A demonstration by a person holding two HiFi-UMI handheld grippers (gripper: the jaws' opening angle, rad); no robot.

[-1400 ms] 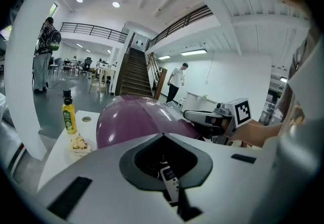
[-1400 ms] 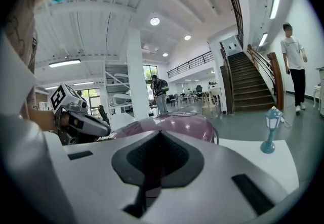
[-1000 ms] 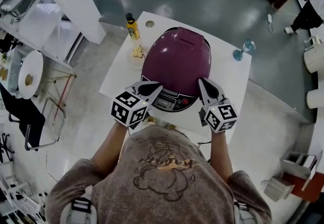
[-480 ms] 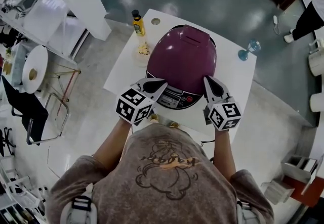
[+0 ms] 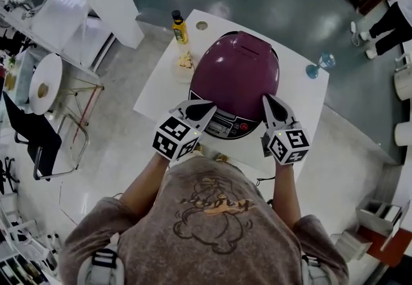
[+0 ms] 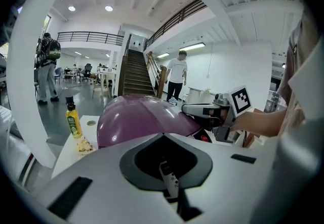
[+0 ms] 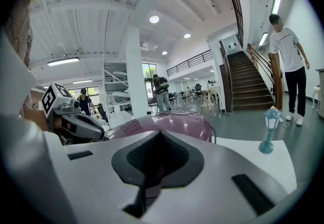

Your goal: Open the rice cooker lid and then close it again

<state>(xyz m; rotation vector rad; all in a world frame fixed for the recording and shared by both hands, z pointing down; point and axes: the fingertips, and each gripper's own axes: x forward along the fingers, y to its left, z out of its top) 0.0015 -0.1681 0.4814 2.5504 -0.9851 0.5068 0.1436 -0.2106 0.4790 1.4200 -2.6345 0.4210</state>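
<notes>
**Operator and hand-held rig: appearance notes**

Clothing: short-sleeved grey-brown T-shirt (image 5: 212, 245) with a cartoon print (image 5: 215, 203) in dark outline and an orange patch. White strap fittings (image 5: 103, 263) with dark centres sit at both shoulders.

Left gripper (image 5: 210, 107): pale grey-white moulded shell tapering to a point, dark grey lining inside. White cube with black square markers (image 5: 175, 139) at its rear.

Right gripper (image 5: 266, 100): same build, with its own marker cube (image 5: 288, 145).

Gripper views: broad white housing, a dark teardrop-shaped recess (image 6: 152, 160) at centre, and black rectangular slots (image 6: 71, 196) on either side. A small grey ribbed tab (image 6: 169, 180) stands in the left one's recess.
</notes>
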